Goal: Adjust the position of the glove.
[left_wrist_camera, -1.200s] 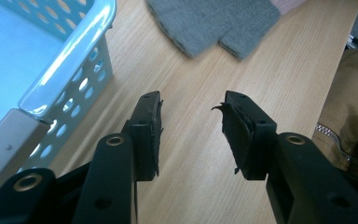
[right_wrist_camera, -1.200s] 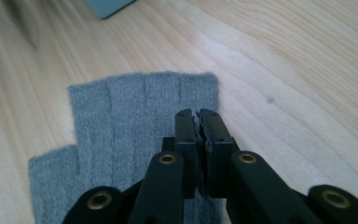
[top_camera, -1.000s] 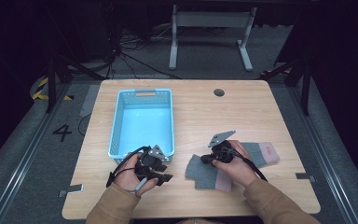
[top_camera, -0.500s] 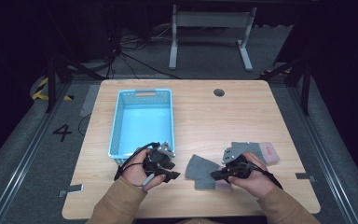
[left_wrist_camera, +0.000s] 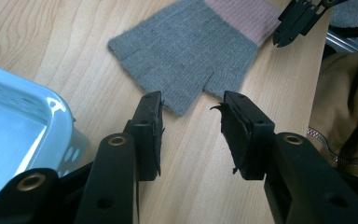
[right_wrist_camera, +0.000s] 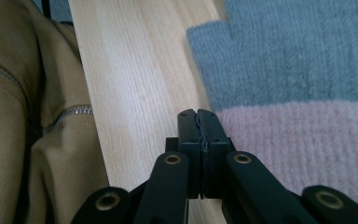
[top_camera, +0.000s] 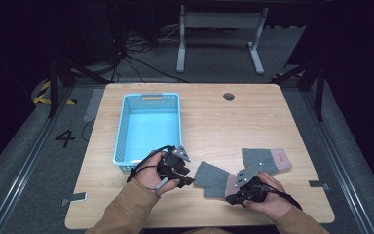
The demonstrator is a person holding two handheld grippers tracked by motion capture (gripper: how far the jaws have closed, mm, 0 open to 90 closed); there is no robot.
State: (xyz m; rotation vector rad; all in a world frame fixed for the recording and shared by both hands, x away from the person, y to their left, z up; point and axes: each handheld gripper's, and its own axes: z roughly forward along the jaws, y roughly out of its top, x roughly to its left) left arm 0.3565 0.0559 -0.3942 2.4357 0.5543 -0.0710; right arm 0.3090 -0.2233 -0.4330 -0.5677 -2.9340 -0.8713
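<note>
Two grey fingerless gloves with pink cuffs lie flat on the wooden table. The nearer glove [top_camera: 213,178] [left_wrist_camera: 186,56] [right_wrist_camera: 289,70] lies between my two grippers; the second glove [top_camera: 267,160] lies further right. My left gripper [top_camera: 187,181] [left_wrist_camera: 191,109] is open and empty, its tips just short of the nearer glove's finger end. My right gripper [top_camera: 231,199] [right_wrist_camera: 199,116] is shut, its tips at the near edge of that glove's pink cuff [right_wrist_camera: 298,140], with nothing seen between them. Its jaws also reach into the left gripper view as the right gripper [left_wrist_camera: 298,21].
A light blue plastic basket [top_camera: 121,131] [left_wrist_camera: 60,121] stands empty at the left, just beyond my left hand. The near table edge [right_wrist_camera: 88,116] runs close by my right gripper, with a tan sleeve [right_wrist_camera: 18,140] beyond it. A round cable hole [top_camera: 229,96] sits at the back.
My right hand has drawn back from over the nearer glove toward the near table edge, beside its cuff. My left hand has shifted slightly right toward the glove.
</note>
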